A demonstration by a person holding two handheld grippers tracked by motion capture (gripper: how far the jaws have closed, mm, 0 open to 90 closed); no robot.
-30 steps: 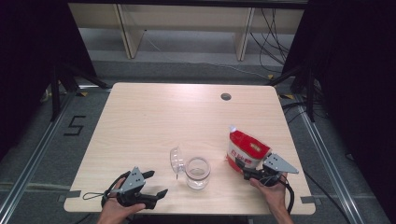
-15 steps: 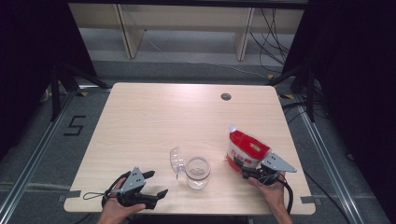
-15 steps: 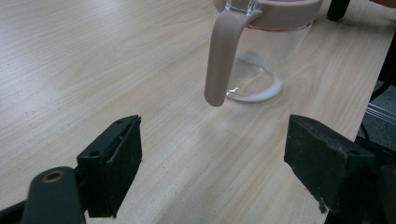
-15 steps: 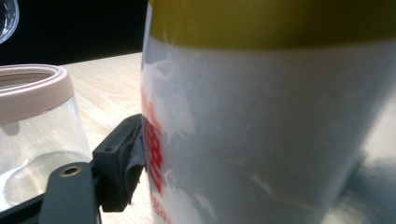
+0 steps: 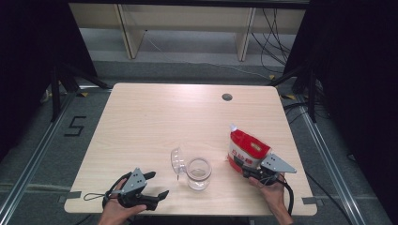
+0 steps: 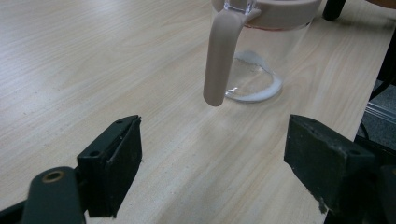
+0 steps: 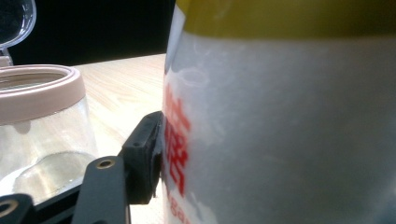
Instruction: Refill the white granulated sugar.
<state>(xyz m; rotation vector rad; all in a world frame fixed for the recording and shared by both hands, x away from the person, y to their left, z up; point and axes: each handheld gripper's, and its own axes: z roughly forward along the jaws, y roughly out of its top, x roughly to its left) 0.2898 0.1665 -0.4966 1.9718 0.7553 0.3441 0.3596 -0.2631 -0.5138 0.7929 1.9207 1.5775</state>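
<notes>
Left gripper [image 5: 151,186] sits at the near-left edge of the table [image 5: 155,117], jaws wide and empty, resting low in the person's left hand [image 5: 117,211]. In the left gripper view it faces the jar's beige handle [image 6: 219,56], so it looks staged to steady the jar, though it is well short of it. Centre: clear glass jar [image 5: 198,172] upright on the table, beige rim, hinged clear lid [image 5: 177,161] flipped open and standing off its left side, mouth unobstructed. A thin white residue shows at the bottom in the left gripper view, otherwise it looks empty. Right: red-and-white spouted refill pouch [image 5: 246,151] stands just beside the jar, not touching it, spout [image 5: 231,126] at the top left corner. Right gripper [image 5: 243,168] comes in low at the pouch's base. Its jaws have just been closing with the pouch between them; in the right gripper view one pad [image 7: 147,154] is against the pouch wall, the other hidden behind it, so it reads as a grip being taken. Low grab likely leaves the spout free to tip toward the jar. Soft pouch, could buckle or slip when lifted.
</notes>
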